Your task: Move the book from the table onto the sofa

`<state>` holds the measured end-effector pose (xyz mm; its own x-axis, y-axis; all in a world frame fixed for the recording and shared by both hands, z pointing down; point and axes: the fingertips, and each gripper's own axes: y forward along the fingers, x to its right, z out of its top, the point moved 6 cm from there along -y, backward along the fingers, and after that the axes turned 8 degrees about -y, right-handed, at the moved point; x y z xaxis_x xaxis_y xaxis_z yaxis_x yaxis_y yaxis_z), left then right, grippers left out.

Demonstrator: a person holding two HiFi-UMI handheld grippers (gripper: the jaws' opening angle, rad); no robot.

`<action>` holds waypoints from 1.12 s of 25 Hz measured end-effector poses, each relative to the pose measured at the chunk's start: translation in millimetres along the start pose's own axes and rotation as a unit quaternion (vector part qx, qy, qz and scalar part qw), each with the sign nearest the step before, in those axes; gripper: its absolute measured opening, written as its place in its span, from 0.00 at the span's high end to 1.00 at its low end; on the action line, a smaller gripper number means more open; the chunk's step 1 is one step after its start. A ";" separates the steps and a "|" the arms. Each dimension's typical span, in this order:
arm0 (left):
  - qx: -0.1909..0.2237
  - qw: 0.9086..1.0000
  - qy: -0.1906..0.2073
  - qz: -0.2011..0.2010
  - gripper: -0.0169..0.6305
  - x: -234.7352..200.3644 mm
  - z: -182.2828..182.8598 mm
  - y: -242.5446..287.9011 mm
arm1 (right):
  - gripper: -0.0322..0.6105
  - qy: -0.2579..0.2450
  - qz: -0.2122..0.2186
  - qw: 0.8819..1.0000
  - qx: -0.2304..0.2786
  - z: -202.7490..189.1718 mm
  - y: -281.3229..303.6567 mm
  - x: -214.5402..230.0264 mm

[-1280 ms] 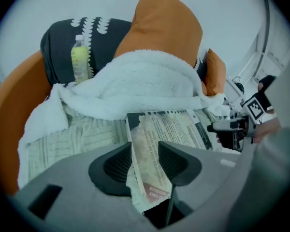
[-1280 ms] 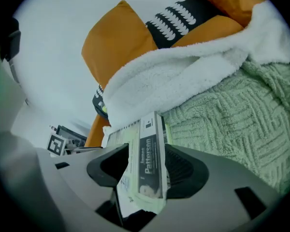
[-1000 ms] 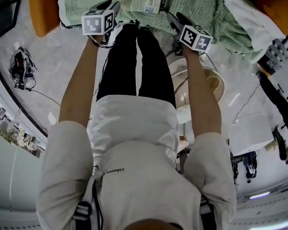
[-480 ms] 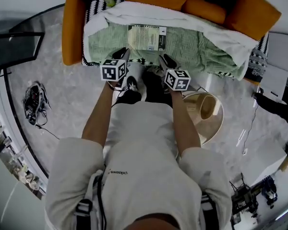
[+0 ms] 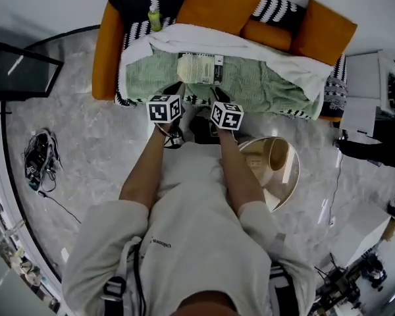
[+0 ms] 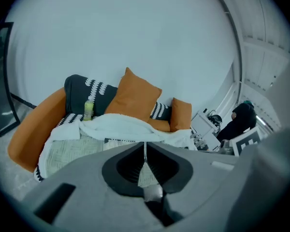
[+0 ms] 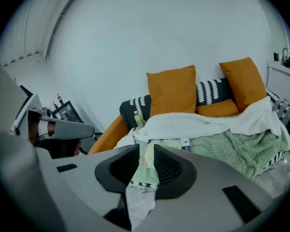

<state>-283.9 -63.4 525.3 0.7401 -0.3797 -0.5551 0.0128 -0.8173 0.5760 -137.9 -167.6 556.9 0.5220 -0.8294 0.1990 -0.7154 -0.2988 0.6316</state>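
So the book (image 5: 199,69) is already on the sofa (image 5: 105,51); it lies flat on the green blanket (image 5: 263,81) in the middle of the seat, just under the white throw's edge, which makes sense as a drop spot since it's the widest flat patch and well away from the front lip. The round tabletop (image 5: 291,183) sits off to the person's right, well apart from the book, so the carry part looks done to me.

Left claw (image 6: 145,151) is pressed together with nothing in it; only a hairline shows between the tips. Right claw (image 7: 145,153) is spread a little; the green and black-and-white stuff in the gap is, I think, just the blanket and its trim seen through it and not something pinched, but the wide lens makes that hard to swear to.

Both claws hover side by side over the person's legs near the seat's front edge, pointed at the sofa and clear of the book; reads like a neutral hands-off pose, so nothing nudges the book. The orange cushions (image 5: 214,5) behind it keep it from sliding back, and the soft blanket should grip it fine.
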 end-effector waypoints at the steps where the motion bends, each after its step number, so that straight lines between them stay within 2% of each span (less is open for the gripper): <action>1: 0.002 1.000 0.002 -0.004 0.94 3.3 0.5 -3.6 | 0.81 0.001 -0.001 1.000 -0.002 1.6 -0.3 -7.0; 6: 0.004 1.000 0.005 -0.004 0.96 15.1 -9.7 -27.0 | 0.85 -0.027 0.007 1.000 0.008 6.0 -18.2 -40.1; 9: -0.004 0.999 0.042 -0.003 0.96 15.5 -15.8 -35.6 | 0.89 -0.045 0.010 0.999 0.014 4.2 -21.1 -53.3; 12: -0.016 0.998 0.063 -0.003 0.96 11.1 -27.8 -40.7 | 0.92 -0.063 0.007 0.998 -0.003 -9.8 -24.3 -58.8; 15: -0.015 0.998 0.053 0.001 0.96 -1.8 -37.4 -46.7 | 0.94 -0.076 0.003 0.997 -0.014 -20.0 -24.8 -65.1; 18: -0.023 0.998 0.063 0.000 0.96 -7.9 -51.8 -51.3 | 0.94 -0.086 -0.004 0.996 -0.028 -26.3 -25.7 -69.5; 22: -0.026 0.998 0.062 -0.003 0.96 -8.2 -53.9 -48.3 | 0.94 -0.100 -0.003 0.995 -0.025 -23.4 -25.3 -71.9; 28: -0.025 0.997 0.069 0.001 0.96 -7.9 -49.6 -45.2 | 0.94 -0.081 -0.023 0.996 -0.030 -26.5 -27.7 -58.8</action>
<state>-256.9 -1.9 533.3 0.8254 -0.3159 -0.4679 0.0415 -0.7926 0.6083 -136.4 -98.0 547.5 0.4680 -0.8824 0.0485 -0.6616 -0.3135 0.6811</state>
